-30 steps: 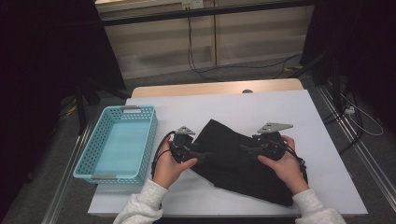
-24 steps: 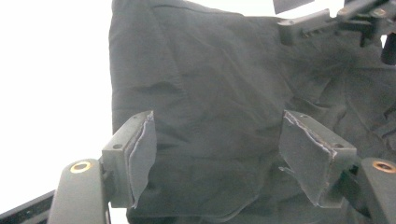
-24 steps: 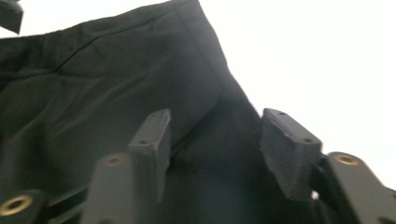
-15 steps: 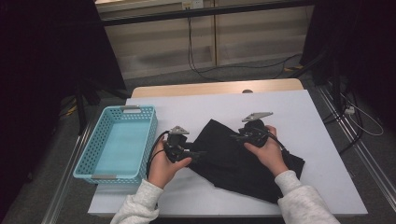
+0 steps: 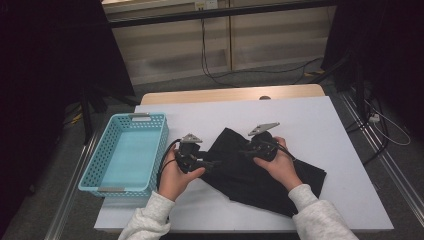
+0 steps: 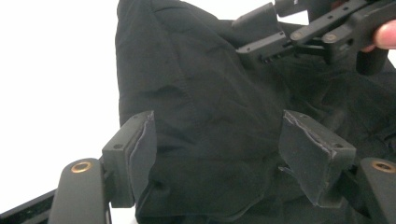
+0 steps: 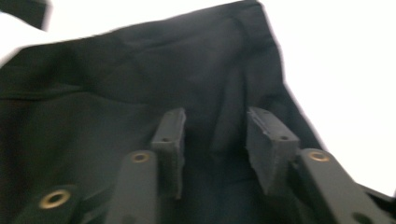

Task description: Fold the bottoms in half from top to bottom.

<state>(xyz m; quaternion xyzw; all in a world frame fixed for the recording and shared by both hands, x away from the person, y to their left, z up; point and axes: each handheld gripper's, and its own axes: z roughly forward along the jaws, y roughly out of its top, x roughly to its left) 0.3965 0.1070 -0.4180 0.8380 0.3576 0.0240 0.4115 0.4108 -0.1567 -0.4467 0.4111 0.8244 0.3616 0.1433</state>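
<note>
A crumpled black cloth (image 5: 250, 175) lies on the white table (image 5: 310, 115). My left gripper (image 5: 212, 162) rests at the cloth's left end and points right. In the left gripper view its jaws stand wide apart over a bulge of the cloth (image 6: 205, 116), and the pads do not press it; the left gripper (image 6: 217, 135) is open. My right gripper (image 5: 246, 150) hovers over the cloth's far left part, pointing left toward the other one. Its jaws have just been closing; a raised fold of cloth (image 7: 116, 84) sits between them, the right gripper (image 7: 215, 121) still open.
A light blue plastic basket (image 5: 112, 190), nothing in it, stands at the table's left side beside my left hand. Bare white table extends beyond the cloth on the far and right sides. Cables lie on the floor behind the table.
My right hand has carried its gripper leftward over the cloth, closer to the left gripper. The left gripper has kept still, and the cloth lies much as before.
</note>
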